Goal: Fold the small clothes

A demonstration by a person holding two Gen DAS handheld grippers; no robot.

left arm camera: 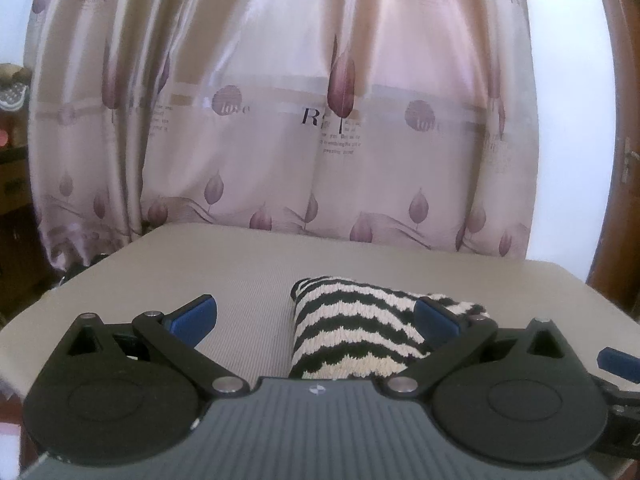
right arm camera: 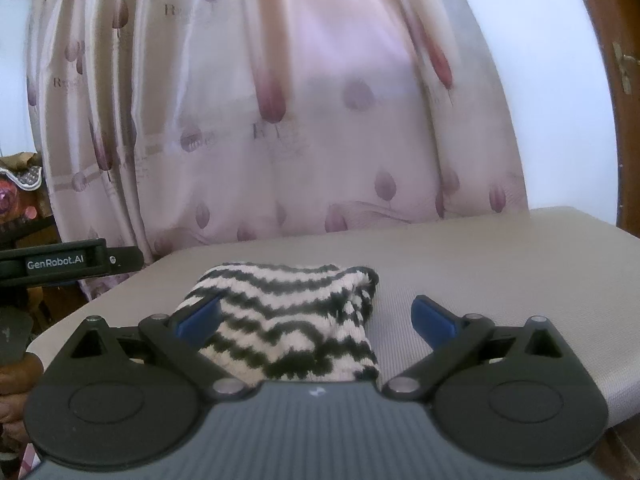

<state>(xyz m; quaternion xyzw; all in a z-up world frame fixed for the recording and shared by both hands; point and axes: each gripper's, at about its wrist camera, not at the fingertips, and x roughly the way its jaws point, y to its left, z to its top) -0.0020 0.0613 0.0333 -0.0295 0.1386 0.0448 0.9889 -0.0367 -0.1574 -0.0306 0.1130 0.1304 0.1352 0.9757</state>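
left wrist view looks low across a grey padded surface [left arm camera: 248, 272] toward a pink leaf-print curtain [left arm camera: 280, 120]. the left gripper [left arm camera: 316, 318] has its jaws spread wide and holds nothing; its blue pads [left arm camera: 194, 320] stand well apart. a black-and-white zigzag knit garment [left arm camera: 352, 332] lies on the surface, already bunched into a compact, thick bundle. it sits just ahead of this gripper and off to the right of the gap's middle, so the right-hand pad overlaps its right edge in the view while the left-hand pad has bare surface in front of it. whether that pad touches the knit, i cannot tell.

from the right wrist view the same garment [right arm camera: 288, 320] lies near and left of centre. the right gripper [right arm camera: 316, 318] is likewise wide open and empty, its left-hand pad [right arm camera: 200, 318] over the cloth's left part and its right-hand pad out over bare surface. part of the other gripper's body shows at the far left edge of that view.

so the bundle lies between the two grippers, toward the inner side of each, about equally near to both. its long axis seems to run left to right across the surface, with the stripes rippling the same way. judging by its doubled-up look, the folding appears well along; any next fold or tidy would call for each gripper to shift inward.
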